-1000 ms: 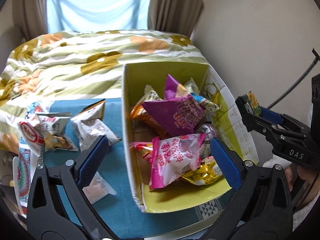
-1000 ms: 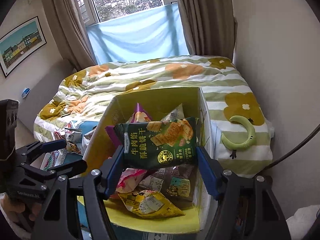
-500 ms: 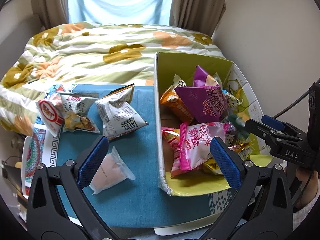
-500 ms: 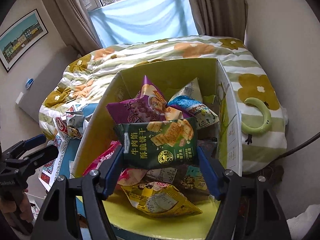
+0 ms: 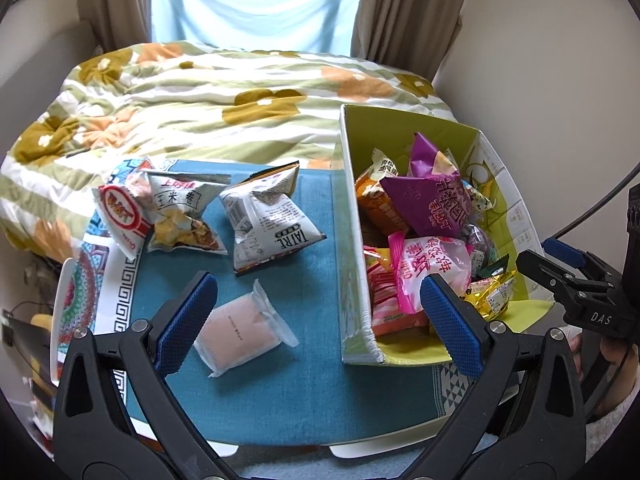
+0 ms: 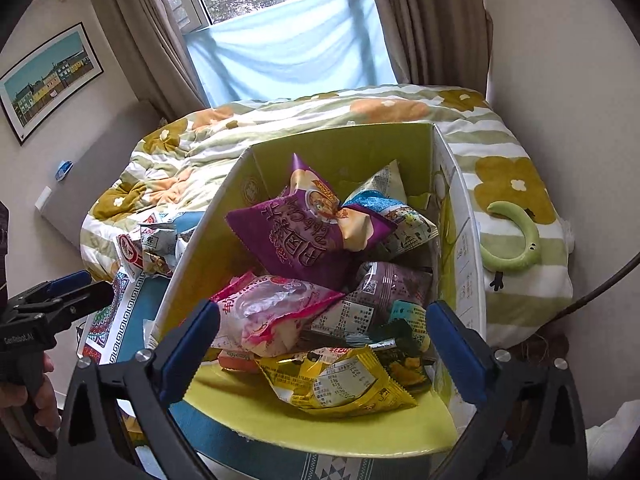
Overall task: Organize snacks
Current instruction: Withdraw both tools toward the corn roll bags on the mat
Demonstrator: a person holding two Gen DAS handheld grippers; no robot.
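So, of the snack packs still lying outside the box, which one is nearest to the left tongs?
The small pale pink pack in clear wrap, beside the left tongs; the other loose packs lie farther away.

Soft daylight from window [image 6: 276,12] behind curtains, shadows faint; both views sharp, strong fisheye bending, black vignette at corners.

In the right wrist view, the dark green packet [image 6: 400,344] at lower center lay mostly buried under the yellow packet [image 6: 340,380], its print unreadable. The box [image 6: 192,280] wall hid most of the loose bags [image 6: 152,244] at left. The framed picture [image 6: 48,80] was cut by the upper-left edge.
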